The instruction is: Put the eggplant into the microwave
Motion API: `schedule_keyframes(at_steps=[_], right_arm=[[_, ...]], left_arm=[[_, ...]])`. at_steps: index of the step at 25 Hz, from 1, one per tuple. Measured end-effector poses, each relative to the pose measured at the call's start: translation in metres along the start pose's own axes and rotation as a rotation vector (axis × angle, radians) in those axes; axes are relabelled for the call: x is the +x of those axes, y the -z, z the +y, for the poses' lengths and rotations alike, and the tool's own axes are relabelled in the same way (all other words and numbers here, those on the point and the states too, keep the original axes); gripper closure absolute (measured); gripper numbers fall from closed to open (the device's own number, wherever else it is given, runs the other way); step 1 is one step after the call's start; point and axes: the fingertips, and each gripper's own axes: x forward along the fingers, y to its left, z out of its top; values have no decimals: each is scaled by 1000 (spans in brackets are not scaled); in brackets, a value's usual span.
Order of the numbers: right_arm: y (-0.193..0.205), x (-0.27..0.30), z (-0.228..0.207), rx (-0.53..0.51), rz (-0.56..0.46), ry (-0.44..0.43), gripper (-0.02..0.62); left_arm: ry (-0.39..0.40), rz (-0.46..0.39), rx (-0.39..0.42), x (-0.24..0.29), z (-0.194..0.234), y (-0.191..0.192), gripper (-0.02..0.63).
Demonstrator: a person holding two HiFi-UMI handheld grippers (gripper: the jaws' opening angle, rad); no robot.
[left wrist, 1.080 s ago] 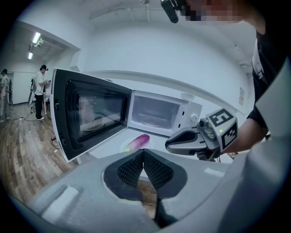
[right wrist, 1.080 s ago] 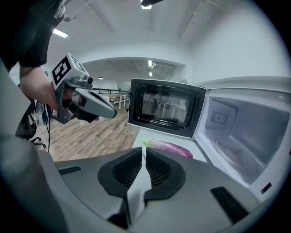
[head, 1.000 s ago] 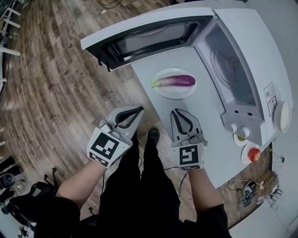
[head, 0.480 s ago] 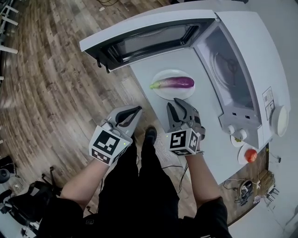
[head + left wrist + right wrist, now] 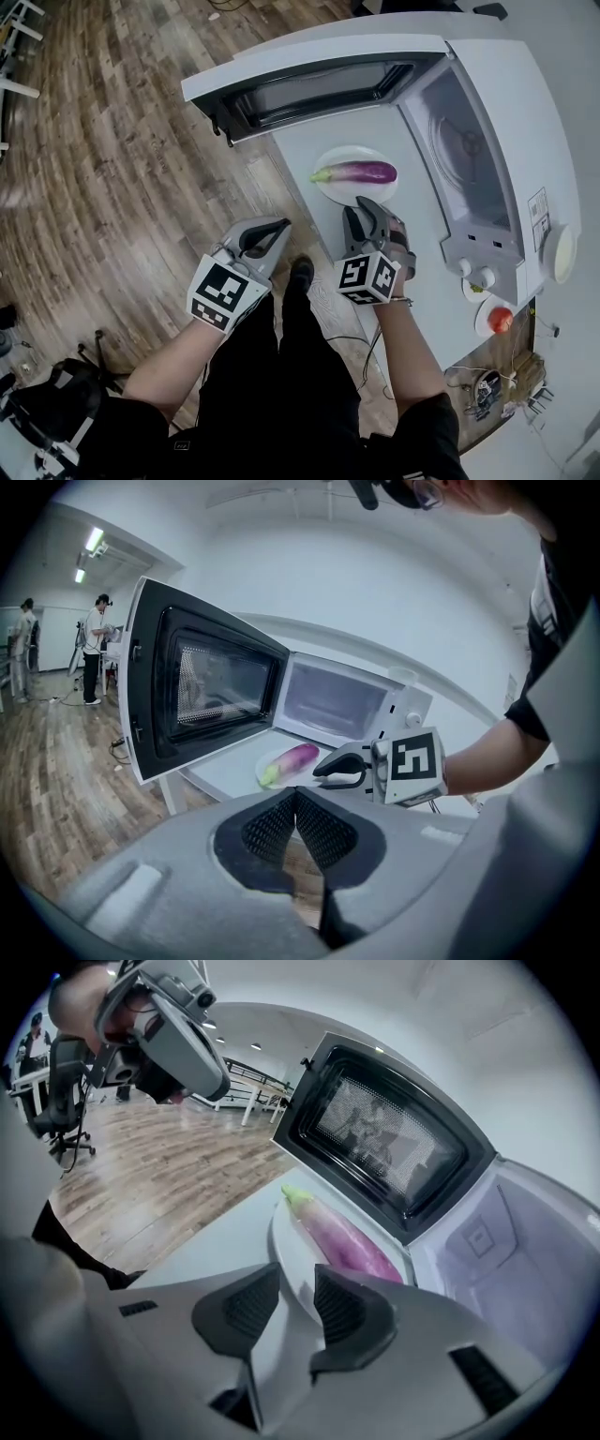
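Note:
A purple eggplant [image 5: 356, 172] with a green stem lies on a white plate [image 5: 328, 187] on the white table, in front of the microwave [image 5: 506, 122]. The microwave door [image 5: 309, 80] stands wide open. My right gripper [image 5: 361, 208] is at the plate's near edge. Its jaws stand a little apart, and in the right gripper view the plate [image 5: 286, 1251] rim shows in the gap of the right gripper [image 5: 295, 1302], with the eggplant [image 5: 347, 1237] just beyond. My left gripper [image 5: 274, 230] hangs off the table's left edge, over the floor, shut and empty. In the left gripper view the pads of my left gripper [image 5: 295, 808] touch.
A small plate with a red fruit [image 5: 500, 319] sits at the table's near right, beside the microwave knobs [image 5: 473, 272]. The open door overhangs the wooden floor [image 5: 112, 187] on the left. People [image 5: 97, 649] stand far off in the room.
My right gripper has moved forward to the plate's near edge and rolled over, its marker cube now tilted. The left gripper has hardly moved.

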Motion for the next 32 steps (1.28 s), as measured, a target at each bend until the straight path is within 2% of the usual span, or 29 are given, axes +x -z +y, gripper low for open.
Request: schedule_keyframes(at_steps=[4, 8, 12, 26, 32], right_arm=[[1, 4, 0, -23, 9, 20, 482], [-3, 8, 0, -89, 9, 48, 485], [-8, 13, 1, -110, 3, 51, 529], [2, 7, 9, -350, 90, 58, 540], [2, 10, 0, -299, 96, 56, 494]], left_arm=[[-19, 2, 6, -1, 6, 2, 597], [-37, 11, 3, -3, 14, 6, 597], [-48, 14, 2, -5, 17, 7, 597], [-61, 48, 2, -9, 21, 22, 597], [-59, 38, 13, -8, 19, 14, 597]])
